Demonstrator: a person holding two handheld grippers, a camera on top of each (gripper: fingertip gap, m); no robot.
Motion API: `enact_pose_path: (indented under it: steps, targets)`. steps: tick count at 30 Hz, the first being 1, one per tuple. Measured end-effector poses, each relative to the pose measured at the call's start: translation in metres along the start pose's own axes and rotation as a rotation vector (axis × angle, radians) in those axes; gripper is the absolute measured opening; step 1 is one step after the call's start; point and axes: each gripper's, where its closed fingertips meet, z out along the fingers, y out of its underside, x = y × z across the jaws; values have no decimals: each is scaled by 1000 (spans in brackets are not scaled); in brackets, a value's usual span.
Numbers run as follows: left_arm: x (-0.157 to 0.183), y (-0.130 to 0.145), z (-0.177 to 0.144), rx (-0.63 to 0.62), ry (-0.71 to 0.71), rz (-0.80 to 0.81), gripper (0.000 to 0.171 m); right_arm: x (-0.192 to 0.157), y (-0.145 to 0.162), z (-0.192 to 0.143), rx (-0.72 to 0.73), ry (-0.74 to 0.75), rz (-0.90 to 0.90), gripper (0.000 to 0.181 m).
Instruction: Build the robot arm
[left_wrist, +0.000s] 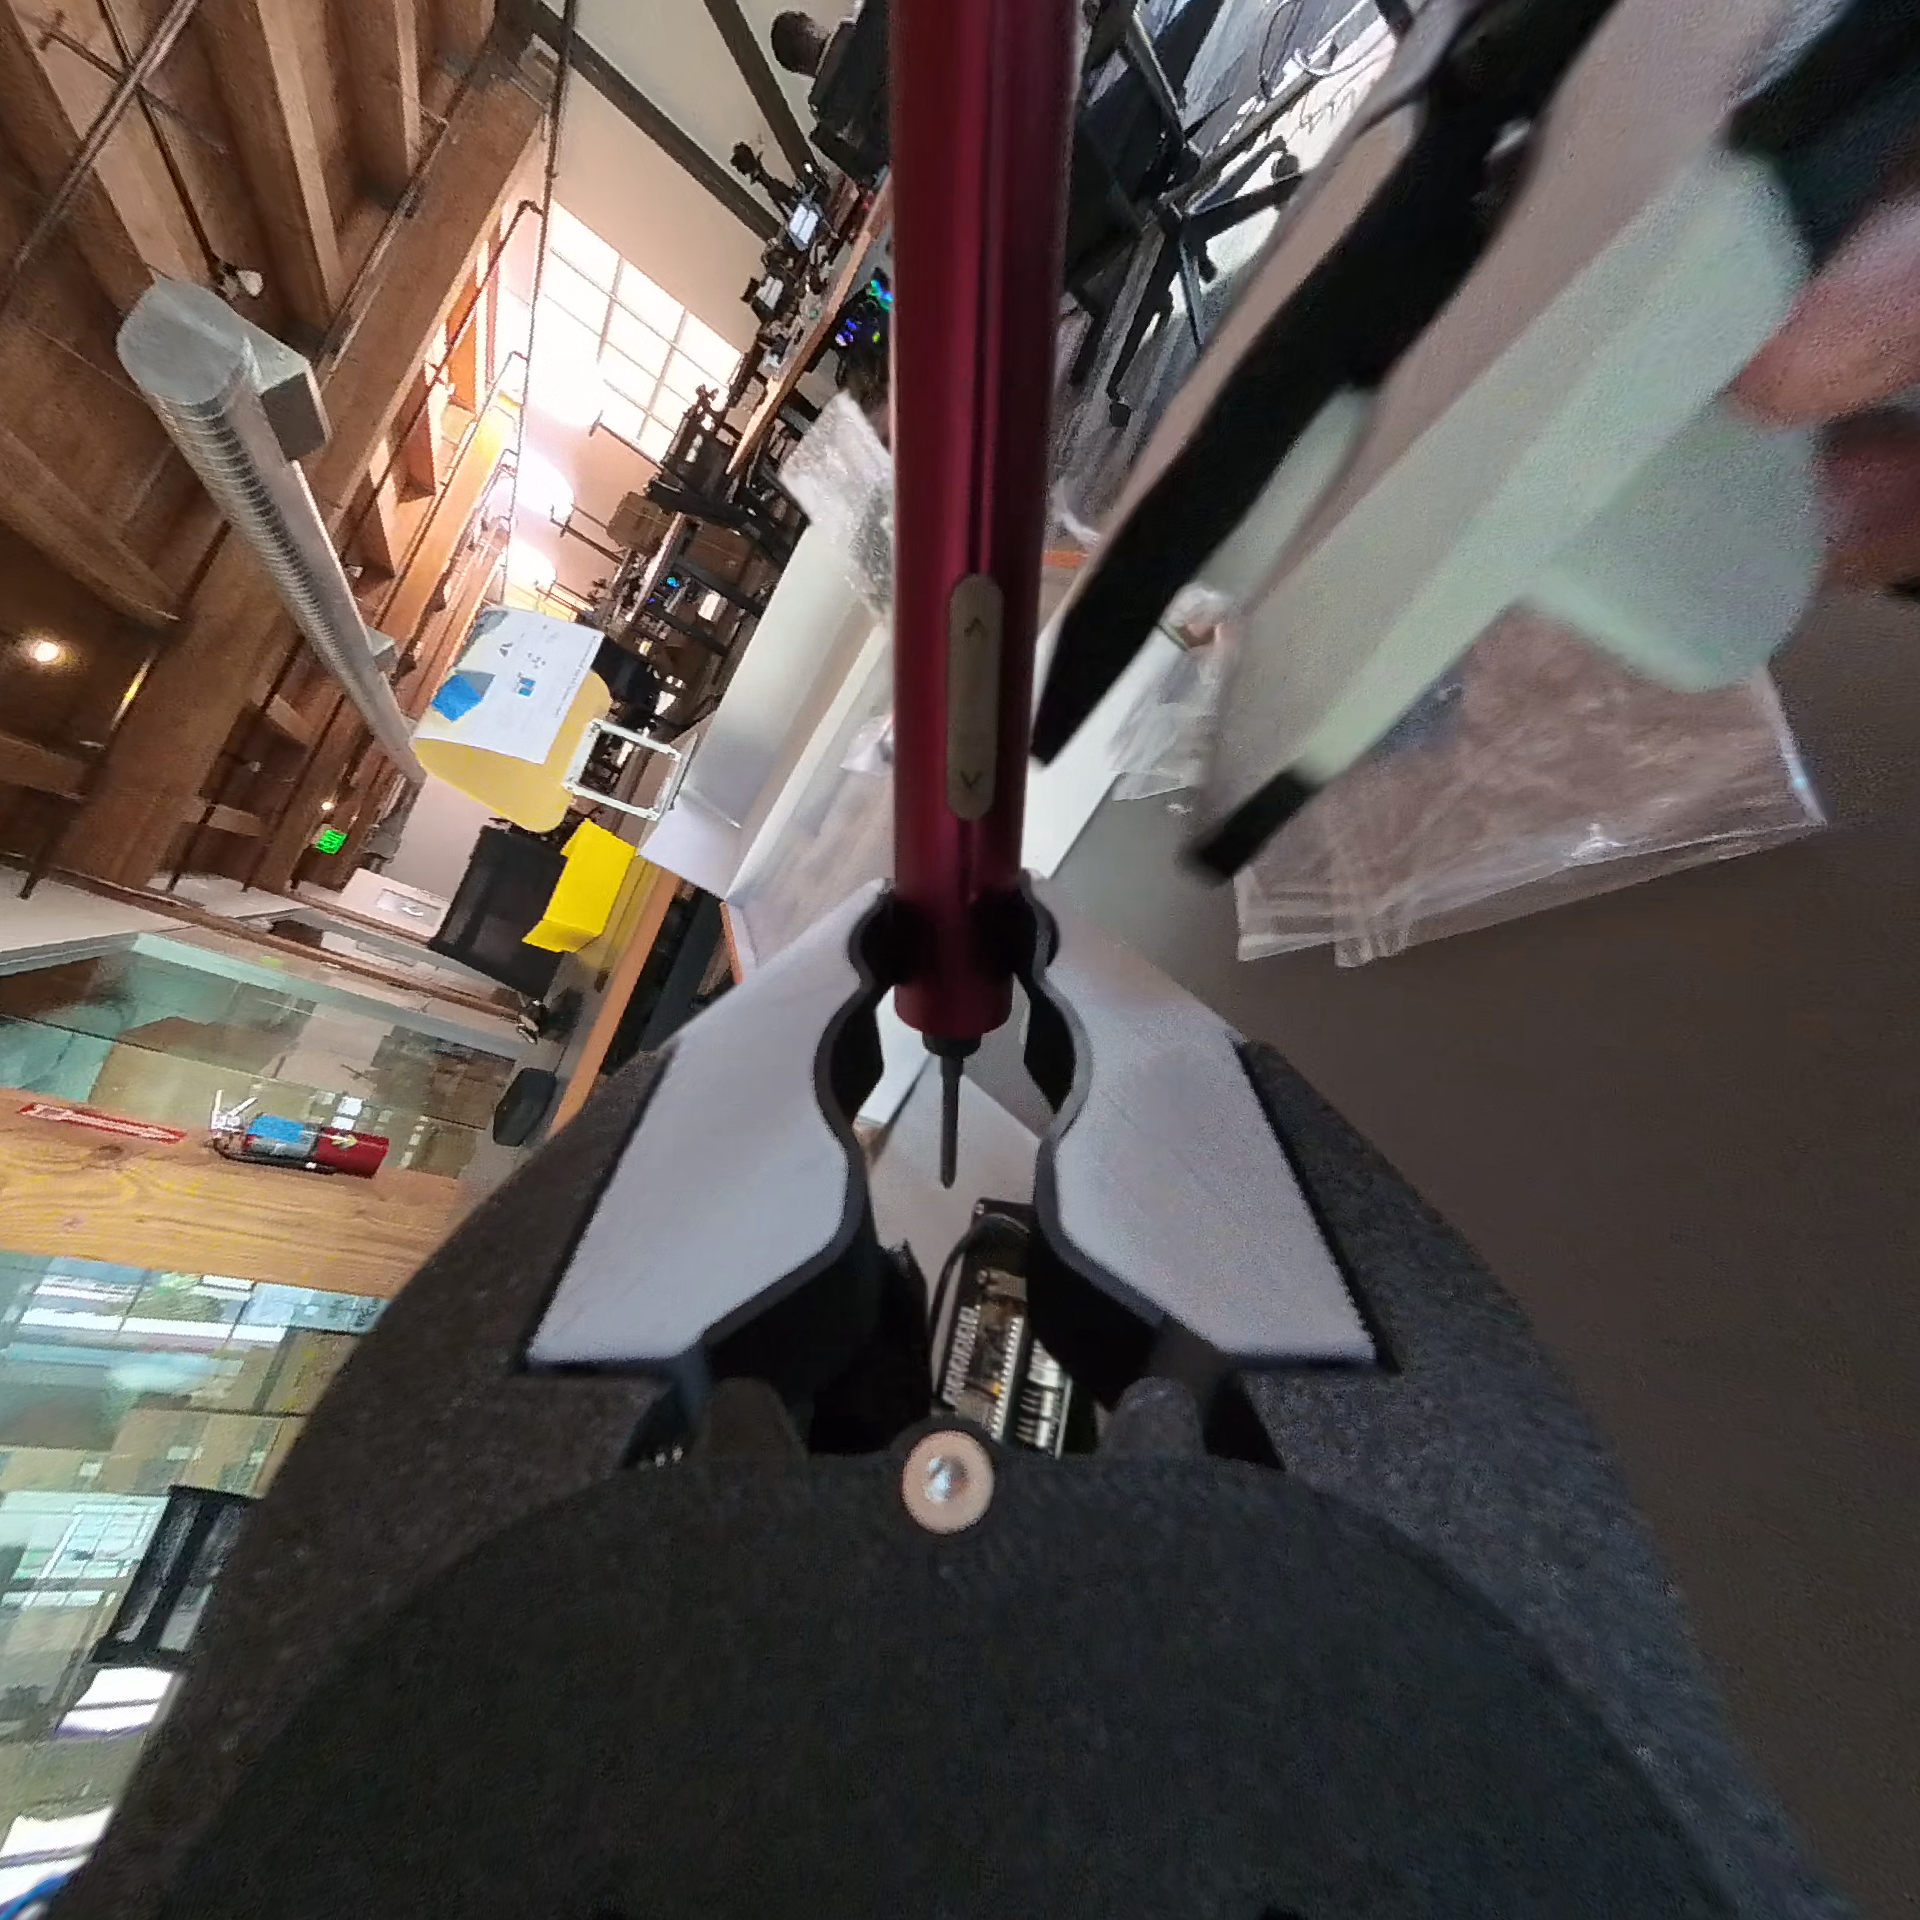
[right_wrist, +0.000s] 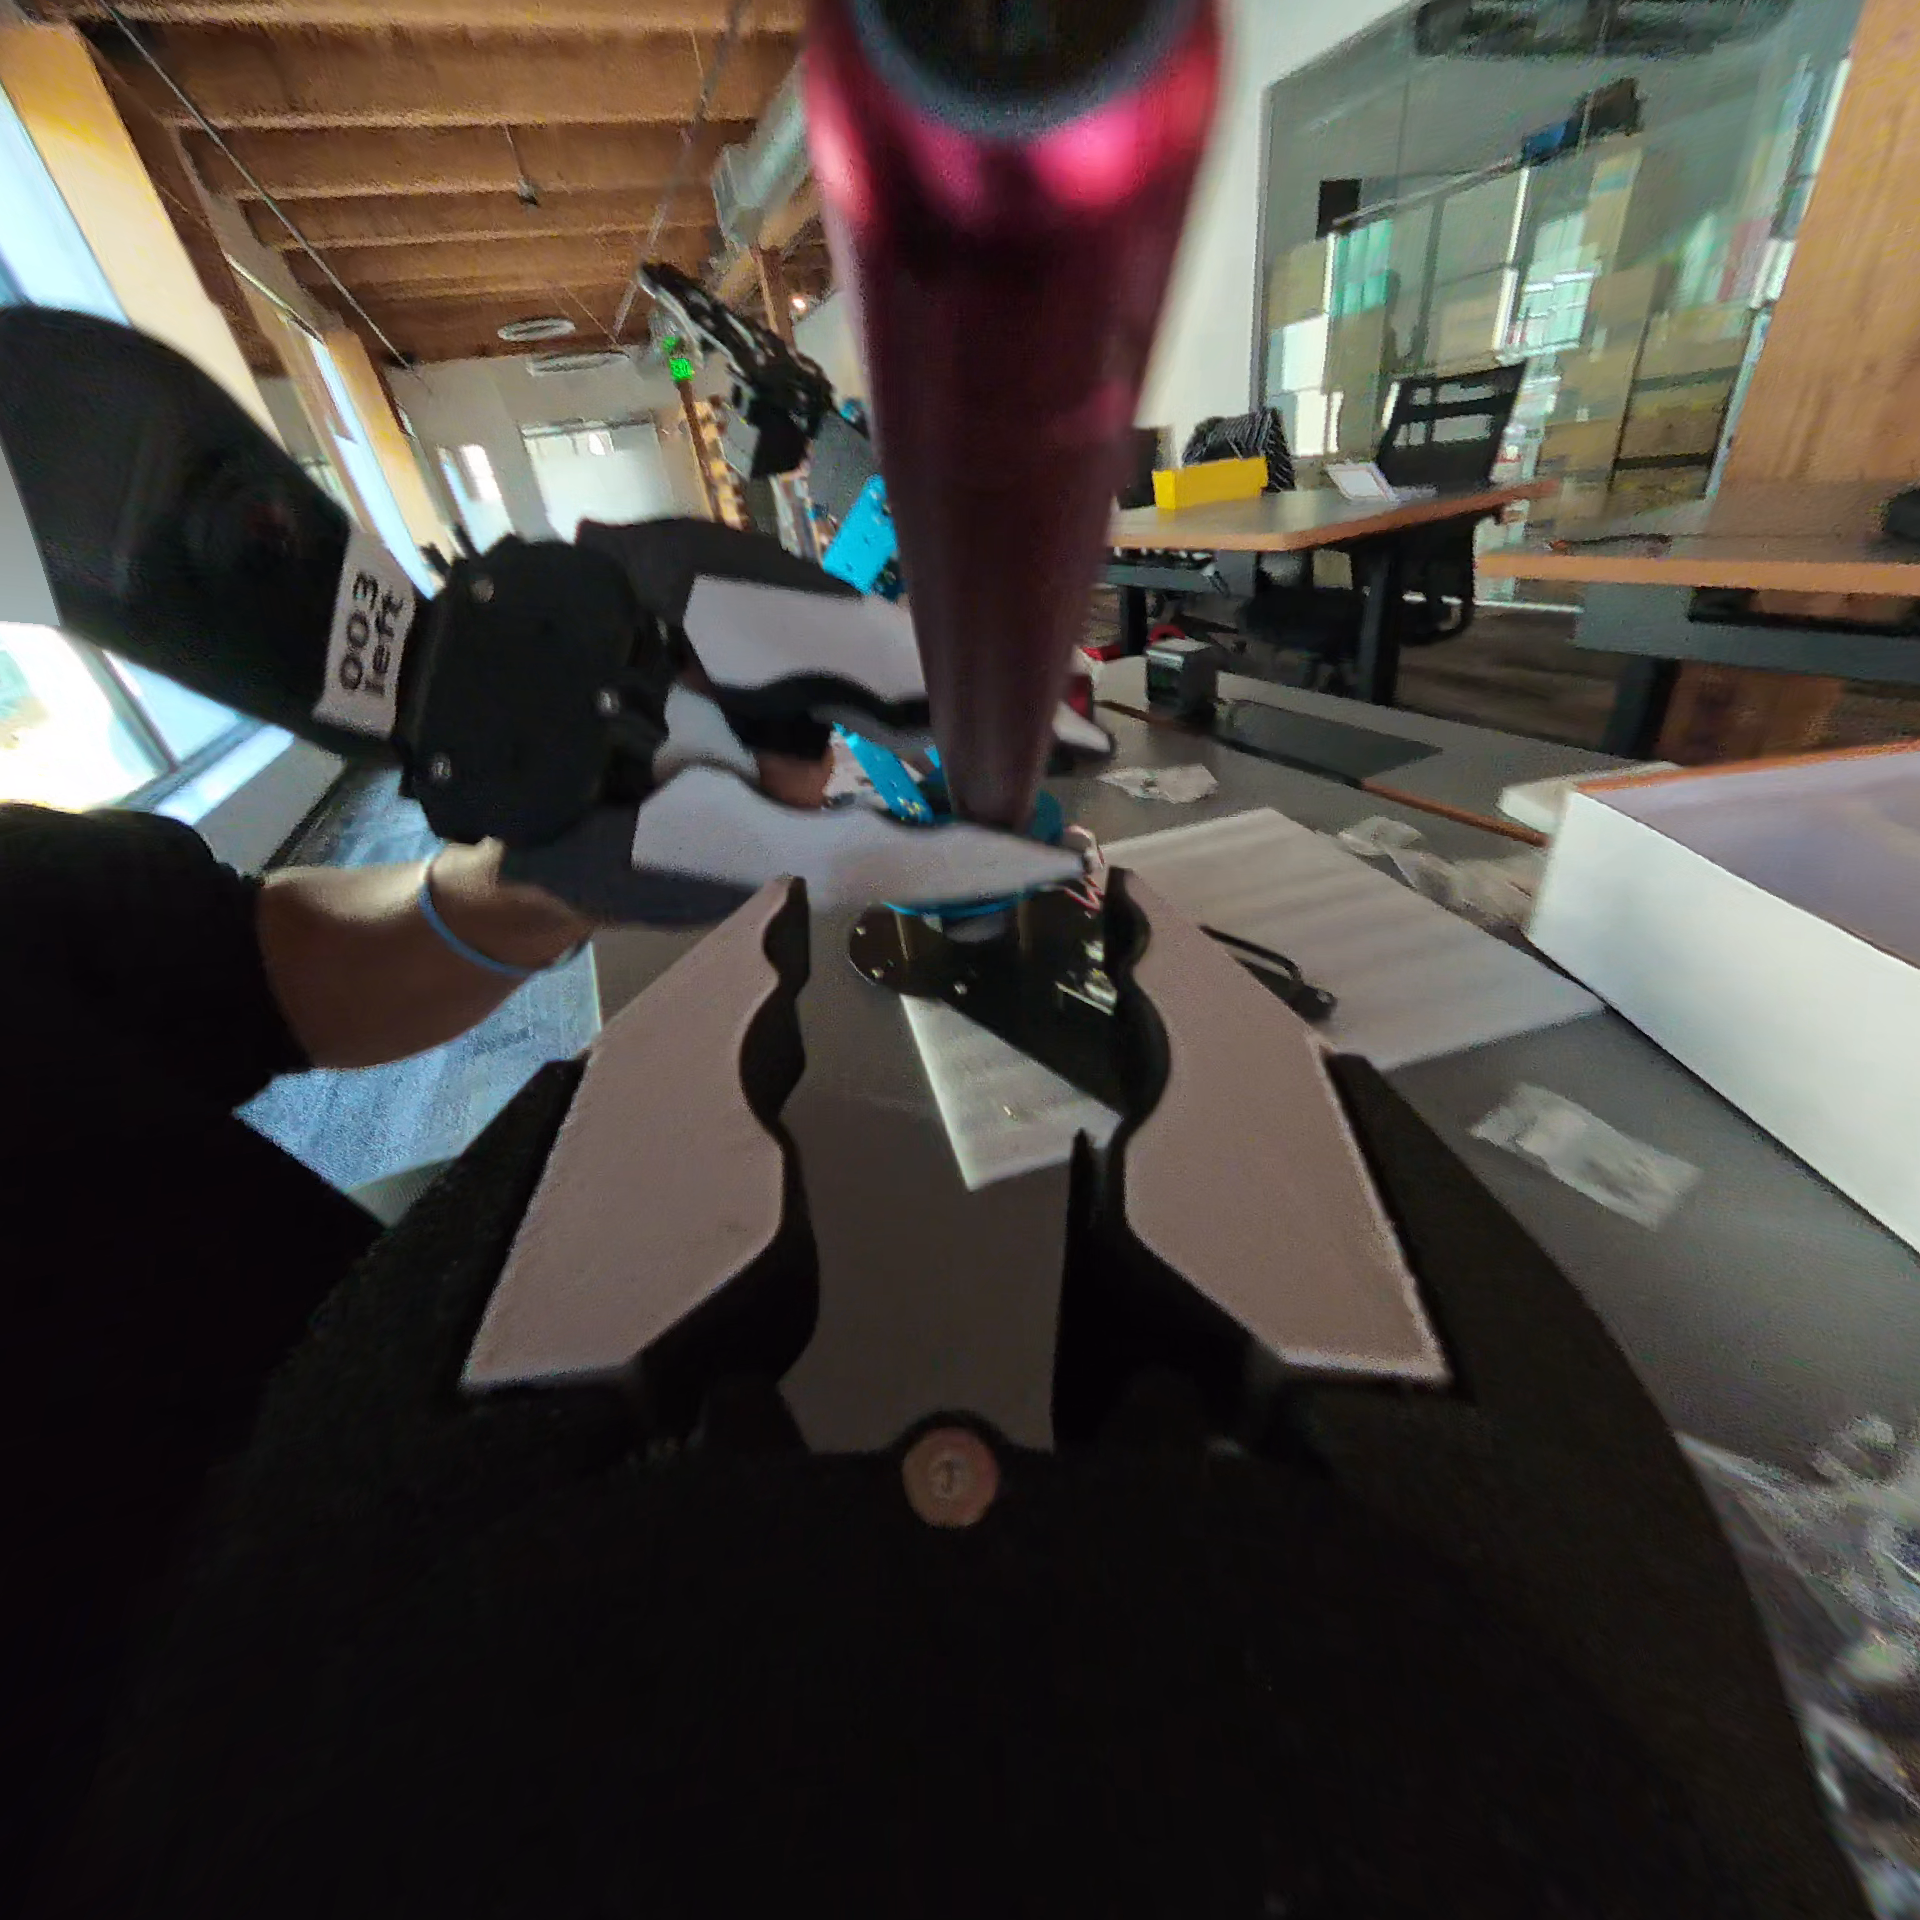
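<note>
My left gripper (left_wrist: 951, 925) is shut on a red electric screwdriver (left_wrist: 971, 468) near its bit end. The bit (left_wrist: 948, 1122) points back toward the camera, over a black circuit board (left_wrist: 997, 1340). In the right wrist view the same screwdriver (right_wrist: 987, 468) stands upright, held low down by the left gripper (right_wrist: 982, 769), with its tip on a blue metal part (right_wrist: 1039, 816). My right gripper (right_wrist: 956, 925) is open and holds nothing. Its jaws stand on either side of a black plate with a board (right_wrist: 997, 966) under the blue part. It shows blurred in the left wrist view (left_wrist: 1132, 800).
A white foam sheet (right_wrist: 1299, 914) and a paper sheet (right_wrist: 997, 1101) lie on the dark table (right_wrist: 1558, 1299). A white box (right_wrist: 1714, 935) stands at the right. Clear plastic bags (left_wrist: 1507, 810) lie nearby. A person's hand with a blue wristband (right_wrist: 416, 935) holds the left gripper. Spacing between my two grippers at the tips: around 4 cm.
</note>
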Motion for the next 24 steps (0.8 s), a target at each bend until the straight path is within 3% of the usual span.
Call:
enact_pose_path:
  steps: [7,12,20,24]
  targets:
    - [22,-1,-16,-12,12,13,21,-17,-1,15,-52,-2,-35,32]
    - [33,-3,-22,-29,-2,124,21,-23,5,14,-78,-8,-69,20]
    - [38,0,-34,25,-119,256,20,-40,9,4,-74,-41,-101,21]
    - [48,-2,-39,15,-71,265,20,-48,16,-2,-92,-48,-134,21]
